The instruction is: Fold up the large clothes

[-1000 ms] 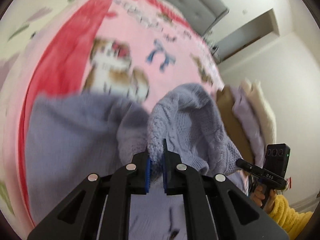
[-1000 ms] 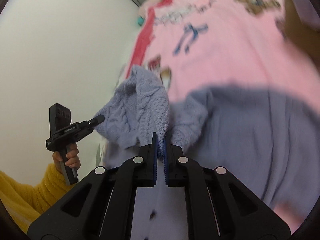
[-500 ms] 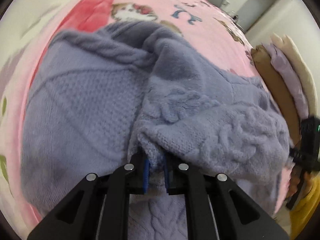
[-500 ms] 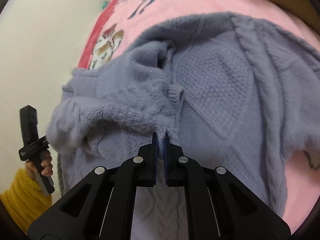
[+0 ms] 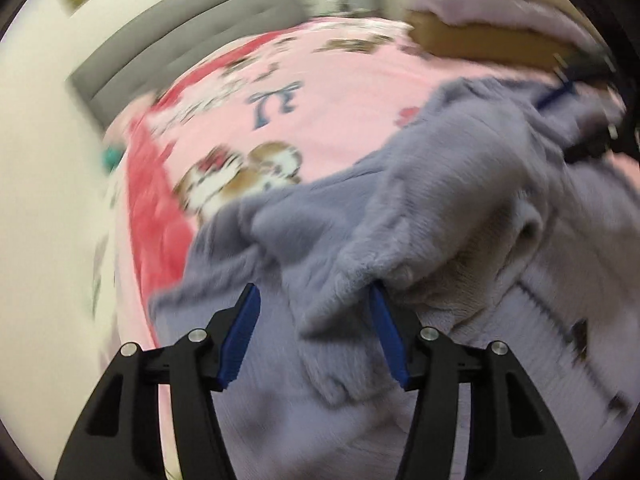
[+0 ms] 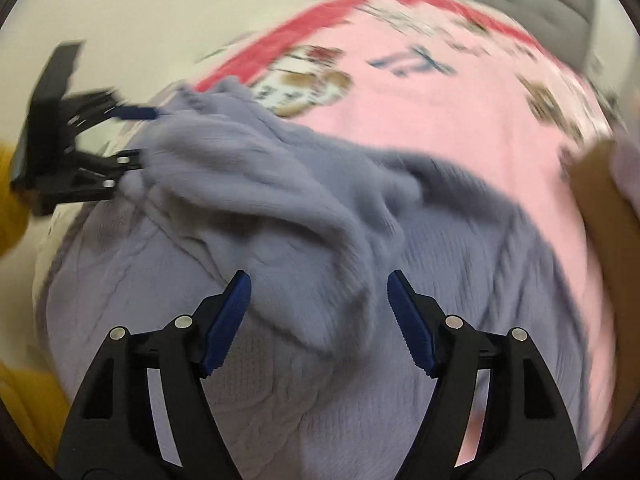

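A lavender knit sweater (image 5: 432, 200) lies bunched on a pink cartoon-print blanket (image 5: 340, 112). It also fills the right wrist view (image 6: 280, 216). My left gripper (image 5: 316, 320) is open, its blue pads wide apart just above a folded sweater edge. My right gripper (image 6: 320, 308) is open too, over the sweater's folded middle. Each gripper shows in the other's view: the left gripper (image 6: 132, 136) at the sweater's left edge, the right gripper (image 5: 568, 120) at its far right, both open. Both views are motion-blurred.
A stack of folded clothes, brown (image 5: 480, 40), lilac and cream, sits at the bed's far right. A grey padded headboard (image 5: 180, 56) and white wall stand behind. A yellow sleeve (image 6: 16, 216) is at the left edge of the right wrist view.
Both grippers were shut on the sweater's hem and carried it over onto the sweater's body. Now both have opened and let it go, and they have pulled back slightly.
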### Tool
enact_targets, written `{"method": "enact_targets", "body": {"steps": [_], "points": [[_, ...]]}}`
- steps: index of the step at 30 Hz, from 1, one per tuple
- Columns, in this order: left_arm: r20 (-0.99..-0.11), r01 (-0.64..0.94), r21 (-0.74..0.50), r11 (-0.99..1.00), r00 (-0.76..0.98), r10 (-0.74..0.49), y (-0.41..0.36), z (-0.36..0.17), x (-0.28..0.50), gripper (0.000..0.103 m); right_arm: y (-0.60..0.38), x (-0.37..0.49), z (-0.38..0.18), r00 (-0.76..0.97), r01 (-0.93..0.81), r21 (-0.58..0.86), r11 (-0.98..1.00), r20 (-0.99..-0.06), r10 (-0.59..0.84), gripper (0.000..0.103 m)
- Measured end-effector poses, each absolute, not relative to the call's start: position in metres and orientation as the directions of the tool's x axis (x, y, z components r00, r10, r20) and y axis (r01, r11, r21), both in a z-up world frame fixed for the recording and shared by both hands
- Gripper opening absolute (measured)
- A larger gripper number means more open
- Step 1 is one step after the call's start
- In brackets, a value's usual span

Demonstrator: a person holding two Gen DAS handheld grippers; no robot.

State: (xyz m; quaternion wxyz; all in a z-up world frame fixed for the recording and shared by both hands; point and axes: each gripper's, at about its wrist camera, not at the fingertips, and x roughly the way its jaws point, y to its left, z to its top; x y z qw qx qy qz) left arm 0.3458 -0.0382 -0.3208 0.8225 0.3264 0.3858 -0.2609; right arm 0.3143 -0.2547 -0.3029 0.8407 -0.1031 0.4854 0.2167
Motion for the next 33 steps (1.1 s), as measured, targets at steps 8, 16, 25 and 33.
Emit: {"method": "enact_targets", "body": {"steps": [8,16,25,33], "points": [[-0.881,0.792,0.206,0.575,0.407,-0.244,-0.073,-0.343,0.378,0.013,-0.232,0.364,-0.323,0.335,-0.517,0.104,0.850,-0.889,0.312,0.023],[-0.867,0.733,-0.058,0.678,0.300,-0.398,-0.044,-0.304,0.369,0.010,-0.258,0.353,-0.298,0.304,-0.416,0.359,0.835,-0.811,0.500,0.013],[-0.877,0.761,-0.120,0.637,0.219,-0.427,-0.037,-0.294,0.286,0.011,-0.246,0.260,-0.286,0.255,-0.410,0.404,0.818,-0.810,0.528,0.013],[-0.916,0.731,-0.056,0.680,0.233,-0.326,-0.045,-0.359,0.253,0.011,-0.240,0.222,-0.353,0.183,-0.244,0.460,0.854,-0.843,0.506,0.013]]}}
